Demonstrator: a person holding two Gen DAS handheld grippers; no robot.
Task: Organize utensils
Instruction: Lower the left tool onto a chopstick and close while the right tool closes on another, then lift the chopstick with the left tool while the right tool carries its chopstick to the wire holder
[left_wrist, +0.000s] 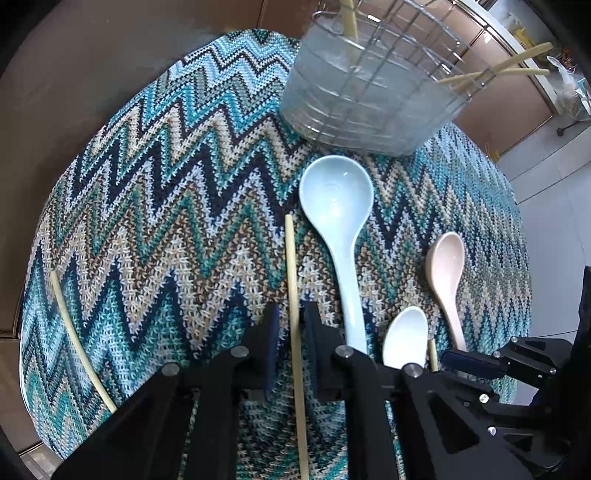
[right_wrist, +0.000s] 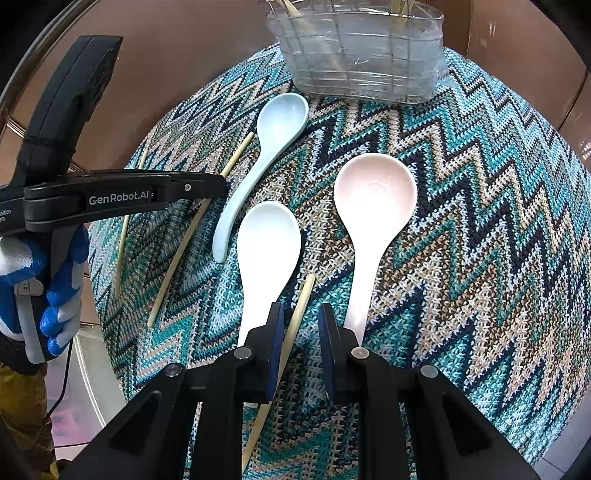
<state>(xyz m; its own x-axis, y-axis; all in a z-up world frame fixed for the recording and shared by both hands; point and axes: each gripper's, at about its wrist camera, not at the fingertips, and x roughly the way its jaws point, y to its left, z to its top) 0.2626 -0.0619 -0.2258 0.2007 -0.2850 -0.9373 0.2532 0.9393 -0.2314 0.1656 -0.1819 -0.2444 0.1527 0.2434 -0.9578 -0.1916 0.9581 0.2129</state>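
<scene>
Between your left gripper's (left_wrist: 290, 325) spread fingers, the pale bamboo chopstick (left_wrist: 293, 295) runs lengthwise, ready to pinch, nearer than your right gripper's (right_wrist: 301, 325) equally spread pair

Black plastic left gripper (right_wrist: 207, 186) carries white "GenRobot.AI" lettering and a small silver screw. A blue-and-white knit glove (right_wrist: 44, 288) covers the hand. Right gripper (right_wrist: 301, 328): black arms, dark blue pads (right_wrist: 277, 347), round silver pins.

Left gripper (left_wrist: 290, 325) jaws apart astride chopstick (left_wrist: 291, 280), blue spoon (left_wrist: 338, 206) beside
</scene>
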